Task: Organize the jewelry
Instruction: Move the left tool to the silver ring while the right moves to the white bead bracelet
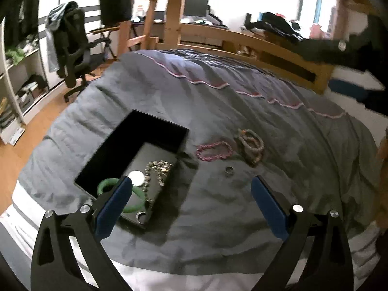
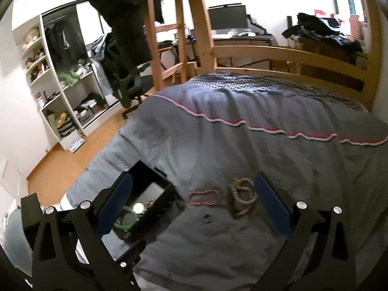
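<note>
Black box (image 1: 101, 160) on bed (image 1: 242, 111) holds green bangle (image 1: 106, 183), chain, watch; pink bracelet (image 1: 214, 150), beaded bracelets (image 1: 251, 145), ring (image 1: 229, 170) lie outside on bedding; left tool (image 1: 191, 181), right tool (image 2: 194, 184) both spread, empty; roughly half done

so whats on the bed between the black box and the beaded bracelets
The pink bracelet lies between the black box and the beaded bracelets, with a small ring nearer the camera; the left wrist view shows it best.

A grey duvet (image 1: 218, 92) covers the wooden bed (image 2: 278, 55), with an office chair (image 1: 75, 46) and white shelves (image 2: 55, 92) beyond.
</note>
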